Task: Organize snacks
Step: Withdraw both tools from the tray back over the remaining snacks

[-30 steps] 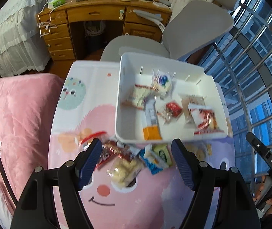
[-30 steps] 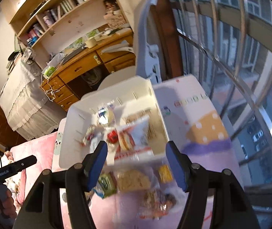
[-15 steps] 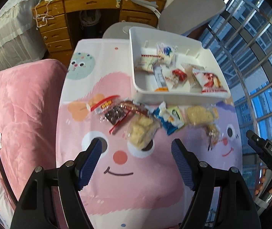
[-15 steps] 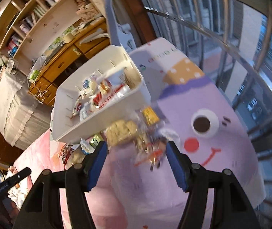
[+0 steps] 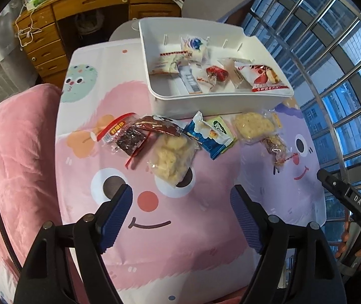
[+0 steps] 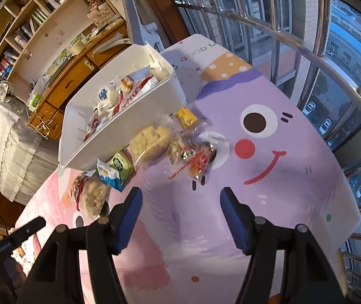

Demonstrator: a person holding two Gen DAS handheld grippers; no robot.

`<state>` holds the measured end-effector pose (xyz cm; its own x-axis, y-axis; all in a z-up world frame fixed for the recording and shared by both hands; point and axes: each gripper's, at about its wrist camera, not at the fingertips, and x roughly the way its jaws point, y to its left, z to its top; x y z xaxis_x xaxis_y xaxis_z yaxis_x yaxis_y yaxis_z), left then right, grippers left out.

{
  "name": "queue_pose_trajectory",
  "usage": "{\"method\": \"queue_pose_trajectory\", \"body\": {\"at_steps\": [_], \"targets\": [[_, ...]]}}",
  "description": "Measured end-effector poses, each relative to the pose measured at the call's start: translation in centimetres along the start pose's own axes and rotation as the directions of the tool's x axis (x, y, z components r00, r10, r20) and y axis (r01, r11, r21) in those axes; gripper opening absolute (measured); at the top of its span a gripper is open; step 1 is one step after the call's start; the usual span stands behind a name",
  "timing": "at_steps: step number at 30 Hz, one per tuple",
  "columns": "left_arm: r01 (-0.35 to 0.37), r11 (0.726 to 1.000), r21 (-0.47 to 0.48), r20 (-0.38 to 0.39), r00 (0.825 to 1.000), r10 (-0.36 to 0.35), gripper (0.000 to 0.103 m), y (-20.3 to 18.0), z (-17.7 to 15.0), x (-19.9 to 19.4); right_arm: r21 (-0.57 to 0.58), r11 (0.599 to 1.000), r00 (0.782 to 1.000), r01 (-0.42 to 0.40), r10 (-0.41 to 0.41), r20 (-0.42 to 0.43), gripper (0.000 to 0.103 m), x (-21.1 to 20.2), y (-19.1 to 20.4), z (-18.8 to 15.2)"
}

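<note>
Both the left gripper [image 5: 180,215] and the right gripper [image 6: 180,212] hang spread wide and empty above the cartoon-print table cover [image 5: 155,240]. The loose snacks lie in a row just in front of the white bin [image 5: 221,98], which already holds several packets. Nearest the left gripper, the clear bag of pale puffs [image 5: 171,158] looks light, crinkly and crushable, so a gentle pinch at its sealed edge seems safest.
</note>
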<state>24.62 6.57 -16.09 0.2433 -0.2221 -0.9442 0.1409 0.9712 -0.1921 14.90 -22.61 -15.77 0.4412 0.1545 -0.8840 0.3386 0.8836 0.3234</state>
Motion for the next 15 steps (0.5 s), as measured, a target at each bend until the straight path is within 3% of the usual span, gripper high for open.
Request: {"method": "queue_pose_trajectory", "body": {"at_steps": [7, 15], "targets": [[-0.028, 1.000, -0.003, -0.095, 0.995, 0.027, 0.080, -0.3, 1.1, 3.7, -0.066, 0.998, 1.000, -0.005, 0.007, 0.027, 0.064, 2.0, 0.0, -0.3], [-0.090, 0.995, -0.036, -0.175, 0.981, 0.083, 0.082, 0.1, 3.1, 7.8, -0.251, 0.967, 0.995, 0.043, -0.017, 0.101, 0.064, 4.7, 1.2, 0.6]]}}
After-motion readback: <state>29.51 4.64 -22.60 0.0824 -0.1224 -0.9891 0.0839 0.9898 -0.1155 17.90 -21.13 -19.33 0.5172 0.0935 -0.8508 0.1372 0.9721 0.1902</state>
